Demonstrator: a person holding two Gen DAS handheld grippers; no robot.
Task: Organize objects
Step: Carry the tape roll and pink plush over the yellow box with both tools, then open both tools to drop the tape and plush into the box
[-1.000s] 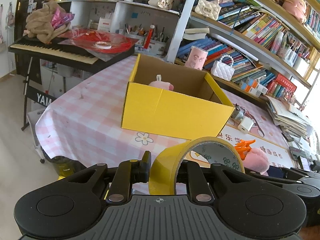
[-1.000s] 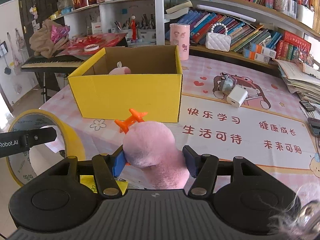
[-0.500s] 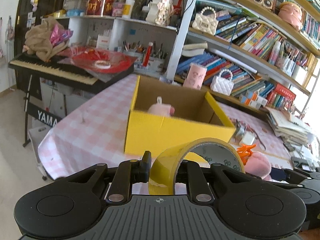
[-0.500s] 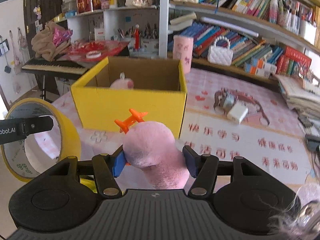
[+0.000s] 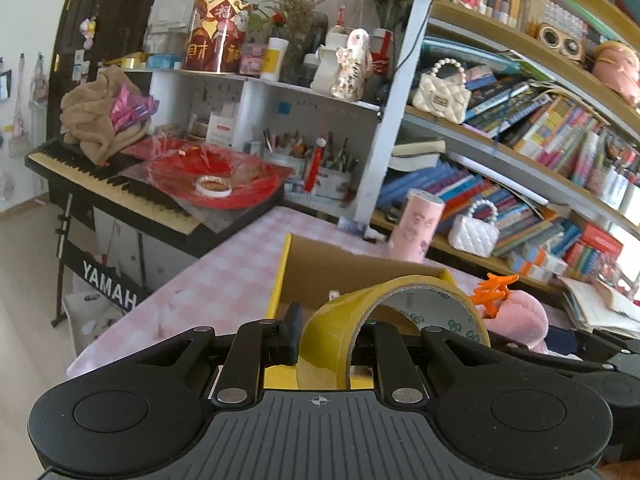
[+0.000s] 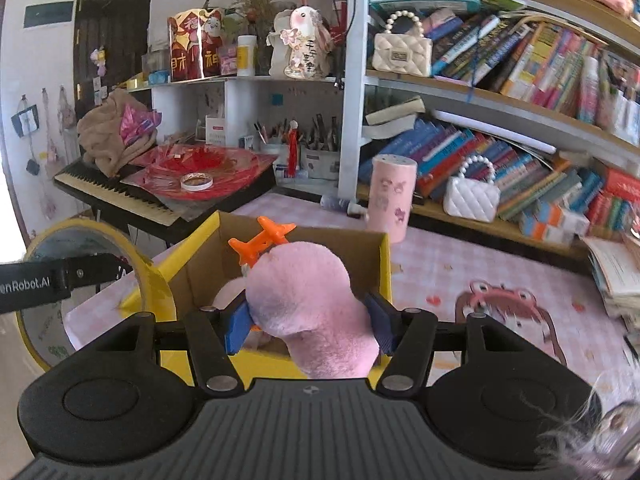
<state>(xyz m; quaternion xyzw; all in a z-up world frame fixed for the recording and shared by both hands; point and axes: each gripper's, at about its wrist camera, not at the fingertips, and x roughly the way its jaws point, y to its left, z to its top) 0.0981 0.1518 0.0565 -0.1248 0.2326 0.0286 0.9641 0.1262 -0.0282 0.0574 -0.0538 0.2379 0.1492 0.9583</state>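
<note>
Yellow tape roll [image 5: 394, 320] pinched by left gripper [image 5: 332, 330], pink plush toy [image 6: 308, 300] clamped in right gripper [image 6: 306, 320] — both poised over the yellow cardboard box [image 6: 382, 264] — next, likely lower and release.

Room: crowded bookshelves [image 5: 540, 120], black keyboard piano [image 5: 120, 188] on stand, pink checked table [image 5: 232, 268], dark door [image 6: 112, 32], daylit.
</note>
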